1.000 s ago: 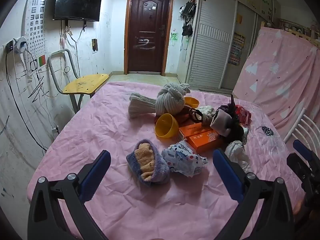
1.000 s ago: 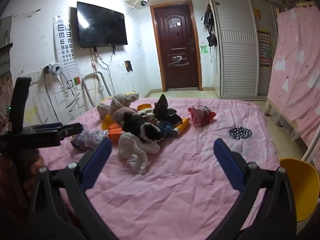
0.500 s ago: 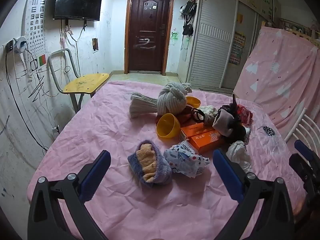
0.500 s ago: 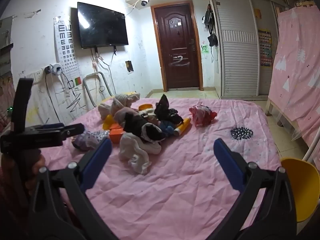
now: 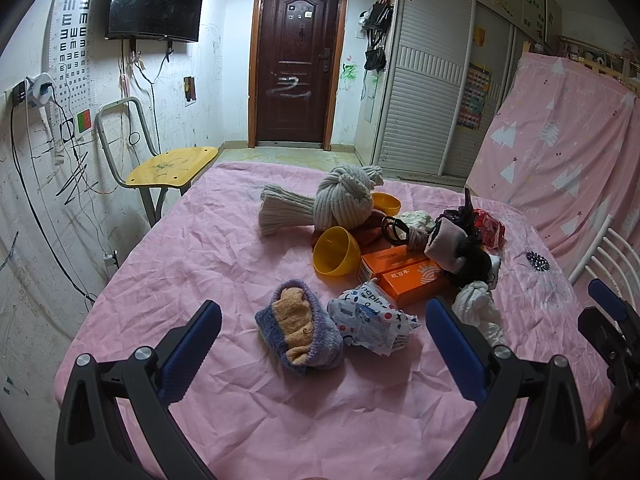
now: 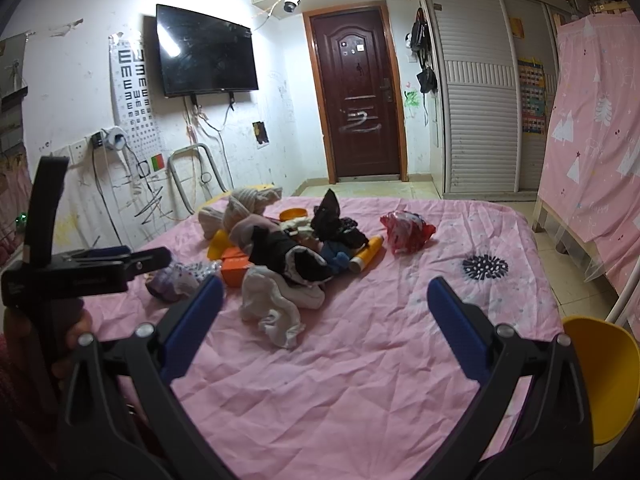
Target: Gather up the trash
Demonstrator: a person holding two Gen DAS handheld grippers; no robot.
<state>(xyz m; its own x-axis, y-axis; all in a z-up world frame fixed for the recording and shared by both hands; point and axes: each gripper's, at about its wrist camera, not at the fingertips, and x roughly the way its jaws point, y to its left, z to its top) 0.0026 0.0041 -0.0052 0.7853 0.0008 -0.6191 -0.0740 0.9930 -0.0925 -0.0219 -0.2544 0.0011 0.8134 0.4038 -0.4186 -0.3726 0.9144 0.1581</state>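
A pile lies on the pink bed (image 5: 224,248). In it are a crumpled white dotted wrapper (image 5: 370,322), a purple and orange sock bundle (image 5: 300,332), two orange boxes (image 5: 412,276), a yellow bowl (image 5: 336,250) and a red wrapper (image 5: 488,226). My left gripper (image 5: 320,320) is open, just short of the sock bundle and dotted wrapper, holding nothing. My right gripper (image 6: 324,286) is open over bare sheet. A white cloth (image 6: 272,304) lies just ahead of it. The red wrapper (image 6: 406,230) and a yellow tube (image 6: 366,254) lie further off.
A grey knit scarf (image 5: 340,200) and black clothes (image 6: 288,252) sit in the pile. A yellow chair (image 5: 172,166) stands at the bed's far left, and a yellow container (image 6: 600,372) by its near right corner. A hand holds the left gripper (image 6: 148,256) at the left.
Both views have shifted only slightly. Nothing on the bed has moved, and both grippers have stayed open.
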